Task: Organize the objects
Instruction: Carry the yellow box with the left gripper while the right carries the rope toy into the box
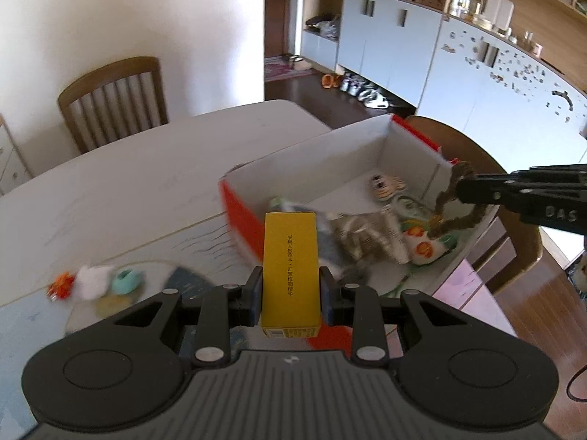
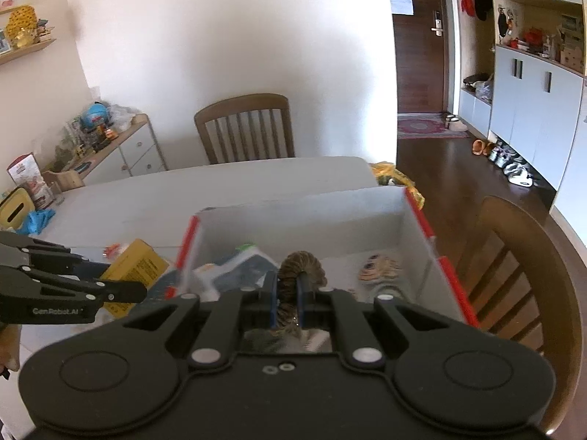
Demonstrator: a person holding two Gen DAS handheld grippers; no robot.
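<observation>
Left wrist view: yellow box [image 1: 290, 271] (black lettering) upright between fingers [image 1: 255, 295].

My left wrist camera looks steeply down along its gripper [image 1: 291, 289] over the pale surface [image 1: 146, 168], close to the open red-sided white cardboard box [image 1: 234, 212]. My right wrist camera faces the same box [image 2: 422, 216] from its near edge. Both views share it.

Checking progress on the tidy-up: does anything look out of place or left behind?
Yes: several small items lie loose on the table, outside the red-and-white box. The left gripper holds a yellow box; the right gripper holds a brown looped cord.
</observation>
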